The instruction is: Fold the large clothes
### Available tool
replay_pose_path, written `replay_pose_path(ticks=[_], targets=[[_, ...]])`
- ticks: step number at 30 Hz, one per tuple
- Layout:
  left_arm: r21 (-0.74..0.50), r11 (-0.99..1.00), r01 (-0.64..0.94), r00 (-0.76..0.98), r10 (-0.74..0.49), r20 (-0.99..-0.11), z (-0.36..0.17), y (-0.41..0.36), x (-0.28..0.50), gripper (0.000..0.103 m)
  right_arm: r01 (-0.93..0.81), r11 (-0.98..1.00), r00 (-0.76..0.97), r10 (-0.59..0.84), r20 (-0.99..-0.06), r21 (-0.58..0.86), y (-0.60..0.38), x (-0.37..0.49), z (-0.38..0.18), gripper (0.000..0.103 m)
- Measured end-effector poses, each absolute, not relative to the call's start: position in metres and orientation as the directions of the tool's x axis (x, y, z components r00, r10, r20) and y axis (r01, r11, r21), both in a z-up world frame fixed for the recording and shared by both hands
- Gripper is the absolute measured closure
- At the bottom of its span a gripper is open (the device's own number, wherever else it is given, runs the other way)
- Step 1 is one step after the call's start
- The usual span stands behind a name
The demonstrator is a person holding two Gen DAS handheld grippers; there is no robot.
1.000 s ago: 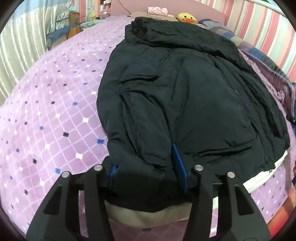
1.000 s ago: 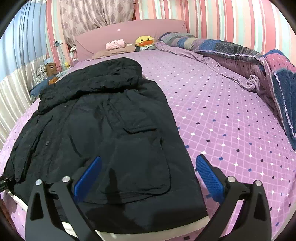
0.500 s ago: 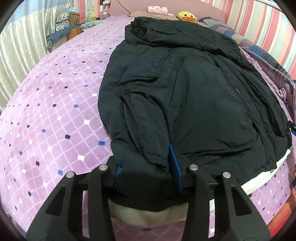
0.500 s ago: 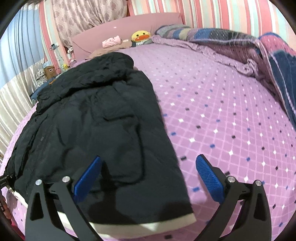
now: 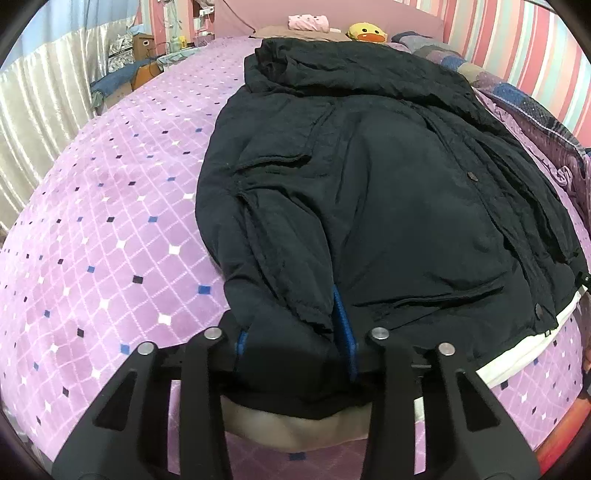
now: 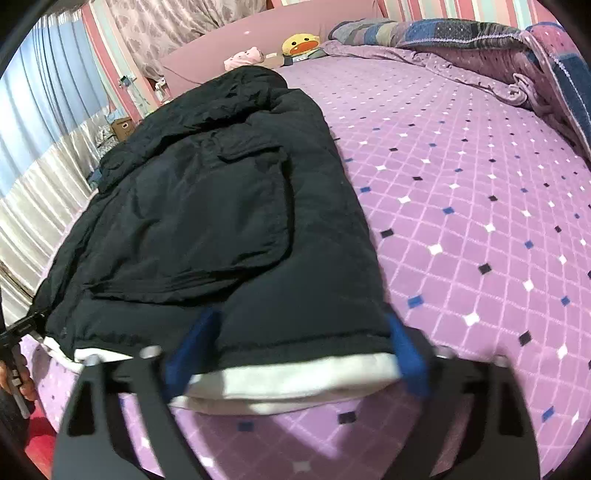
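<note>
Starting with the left wrist view: a dark jacket (image 5: 388, 192) is seen laid flat on a purple diamond-patterned bed (image 5: 103, 236), collar end towards the headboard, hem nearest the camera; the left gripper (image 5: 295, 339) is set at the hem's left corner, where a bunched fold of the dark fabric is pinched between its blue pads; the jaws have just been closing on that fold; a pale lining edge is visible beneath the hem; a yellow duck plush (image 5: 367, 32) and a pink item are seen by the headboard.

Right wrist view: the same jacket (image 6: 221, 206) is shown from the other hem corner, with a white lining strip along the bottom edge; the right gripper (image 6: 295, 354) is placed astride that corner, jaws still spread but just narrowed, fabric lying between the pads; firm contact cannot be confirmed, the frame being blurred there; a rumpled patchwork quilt (image 6: 517, 48) is piled at the bed's far side.
</note>
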State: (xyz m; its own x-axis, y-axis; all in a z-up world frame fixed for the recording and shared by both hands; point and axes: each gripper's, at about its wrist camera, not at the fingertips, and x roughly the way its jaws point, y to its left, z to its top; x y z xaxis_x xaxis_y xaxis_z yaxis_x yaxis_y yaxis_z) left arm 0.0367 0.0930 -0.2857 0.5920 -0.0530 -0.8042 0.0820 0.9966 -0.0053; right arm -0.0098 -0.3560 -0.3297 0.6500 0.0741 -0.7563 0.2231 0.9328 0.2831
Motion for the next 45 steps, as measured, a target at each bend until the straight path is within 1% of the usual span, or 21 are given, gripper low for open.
replay_pose_path(ticks=[2,3,5,8,14,22,26,31,35,38,45], targets=[[-0.011,0.997,0.081,0.594,-0.057,-0.803,-0.284,0.093,0.037,0.075,0.213,0.932,0.648,0.089,-0.757,0.292,-0.354,-0.008,-0.328,0.049],[-0.014,0.997,0.081,0.595,-0.06,-0.802,-0.282,0.093,0.037,0.078,0.203,0.936,0.646,0.093,-0.758,0.288,-0.351,-0.005,-0.325,0.053],[-0.025,0.996,0.084,0.593,-0.07,-0.802,-0.277,0.093,0.038,0.082,0.185,0.944,0.643,0.094,-0.76,0.273,-0.343,-0.002,-0.317,0.071],[-0.033,0.995,0.092,0.599,-0.082,-0.796,-0.265,0.094,0.037,0.085,0.18,0.943,0.657,0.097,-0.748,0.281,-0.341,0.0,-0.303,0.08],[-0.072,0.989,0.126,0.637,-0.137,-0.759,-0.224,0.096,0.042,0.086,0.137,0.938,0.713,0.13,-0.688,0.319,-0.343,0.013,-0.258,0.083],[-0.052,0.983,0.176,0.696,-0.162,-0.699,-0.154,0.08,0.068,0.085,0.108,0.936,0.754,0.142,-0.641,0.335,-0.347,0.057,-0.209,0.084],[-0.044,0.985,0.165,0.727,-0.152,-0.67,-0.113,0.076,0.091,0.085,0.109,0.919,0.793,0.149,-0.591,0.379,-0.355,0.077,-0.179,0.084],[-0.044,0.993,0.105,0.743,-0.108,-0.661,-0.087,0.076,0.122,0.084,0.11,0.908,0.834,0.137,-0.534,0.404,-0.362,0.109,-0.14,0.084],[-0.071,0.996,0.049,0.734,-0.084,-0.674,-0.076,0.082,0.155,0.082,0.127,0.914,0.843,0.106,-0.528,0.386,-0.361,0.14,-0.124,0.084],[-0.04,0.999,0.024,0.734,-0.044,-0.678,-0.067,0.08,0.184,0.082,0.14,0.915,0.849,0.086,-0.522,0.379,-0.361,0.171,-0.114,0.084],[-0.03,0.999,-0.026,0.739,-0.001,-0.674,-0.046,0.074,0.261,0.082,0.159,0.923,0.866,0.04,-0.498,0.351,-0.352,0.269,-0.087,0.084]])
